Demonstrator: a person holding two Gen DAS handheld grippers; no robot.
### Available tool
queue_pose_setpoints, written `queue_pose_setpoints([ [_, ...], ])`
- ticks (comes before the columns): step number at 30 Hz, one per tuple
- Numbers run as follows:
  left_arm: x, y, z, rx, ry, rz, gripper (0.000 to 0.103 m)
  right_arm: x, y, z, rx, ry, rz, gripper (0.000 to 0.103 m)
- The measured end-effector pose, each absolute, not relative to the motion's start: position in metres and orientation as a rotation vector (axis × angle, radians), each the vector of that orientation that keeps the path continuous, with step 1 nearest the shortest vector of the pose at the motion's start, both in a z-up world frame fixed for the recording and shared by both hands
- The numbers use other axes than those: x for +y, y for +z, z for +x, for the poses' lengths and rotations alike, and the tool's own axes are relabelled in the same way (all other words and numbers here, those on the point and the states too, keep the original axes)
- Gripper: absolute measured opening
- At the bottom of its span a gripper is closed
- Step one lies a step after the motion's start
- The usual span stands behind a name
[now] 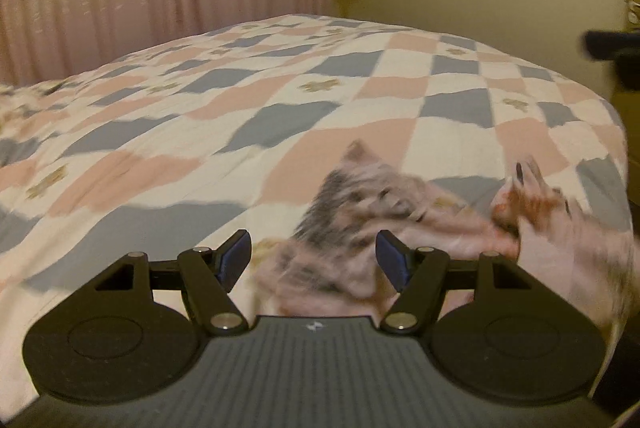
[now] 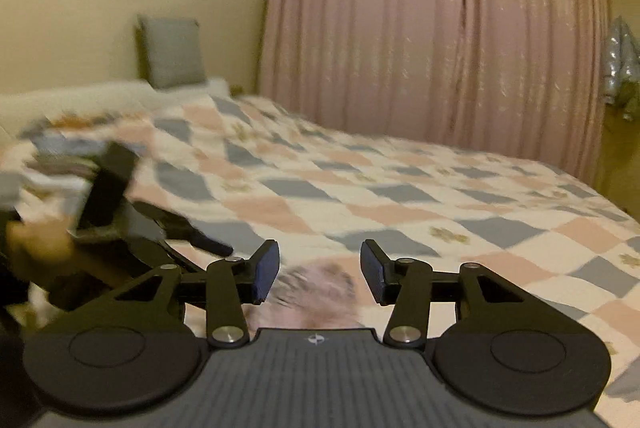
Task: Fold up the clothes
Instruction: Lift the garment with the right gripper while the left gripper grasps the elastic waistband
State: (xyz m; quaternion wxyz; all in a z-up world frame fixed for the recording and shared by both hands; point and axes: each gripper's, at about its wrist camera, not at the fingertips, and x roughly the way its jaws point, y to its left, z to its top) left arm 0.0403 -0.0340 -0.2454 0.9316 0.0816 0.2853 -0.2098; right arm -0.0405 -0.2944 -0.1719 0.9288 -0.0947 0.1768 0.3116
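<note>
Fabric with a pink, grey and rust print, a garment point(image 1: 360, 228) blurred by motion, is seen lying on the checked bedspread point(image 1: 248, 115) at the near edge of the bed. In the left wrist view the left gripper point(image 1: 314, 260) is held just above it with its blue pads point(image 1: 234, 260) spread wide and nothing between them. In the right wrist view the right gripper point(image 2: 320, 270) is likewise released, and part of the garment point(image 2: 316, 292) is seen beyond the gap. Pink curtains point(image 2: 432, 27) are hung behind the bed, and a grey cushion point(image 2: 172, 51) is propped against the wall.
</note>
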Motion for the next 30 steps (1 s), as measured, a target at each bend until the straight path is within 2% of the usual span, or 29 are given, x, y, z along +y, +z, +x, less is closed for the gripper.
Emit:
queue_pose_setpoints([
  [4, -0.062, -0.252, 0.064, 0.596, -0.498, 0.197, 0.064, -0.299, -0.189, -0.007, 0.403, 0.603, -0.236, 0.048],
  [5, -0.067, -0.256, 0.070, 0.610, -0.513, 0.199, 0.060, -0.298, -0.197, 0.001, 0.418, 0.604, -0.244, 0.049],
  [6, -0.070, -0.260, 0.074, 0.627, -0.525, 0.206, 0.043, -0.297, -0.202, 0.011, 0.435, 0.615, -0.242, 0.049],
  [7, -0.074, -0.264, 0.078, 0.645, -0.537, 0.213, 0.031, -0.296, -0.207, 0.020, 0.453, 0.627, -0.239, 0.049],
  [8, -0.076, -0.266, 0.080, 0.656, -0.548, 0.219, 0.011, -0.295, -0.211, 0.030, 0.471, 0.639, -0.235, 0.049],
  [9, -0.071, -0.264, 0.073, 0.644, -0.550, 0.220, 0.008, -0.294, -0.216, 0.040, 0.489, 0.652, -0.231, 0.049],
  [12, -0.057, -0.256, 0.054, 0.606, -0.558, 0.225, 0.005, -0.290, -0.231, 0.069, 0.543, 0.688, -0.220, 0.049],
  [22, -0.008, -0.247, 0.001, 0.568, -0.580, 0.252, 0.005, -0.240, -0.256, 0.125, 0.662, 0.889, -0.252, 0.049],
  [30, 0.008, -0.257, -0.015, 0.585, -0.571, 0.185, 0.005, -0.246, -0.265, 0.152, 0.744, 0.868, -0.142, 0.061],
])
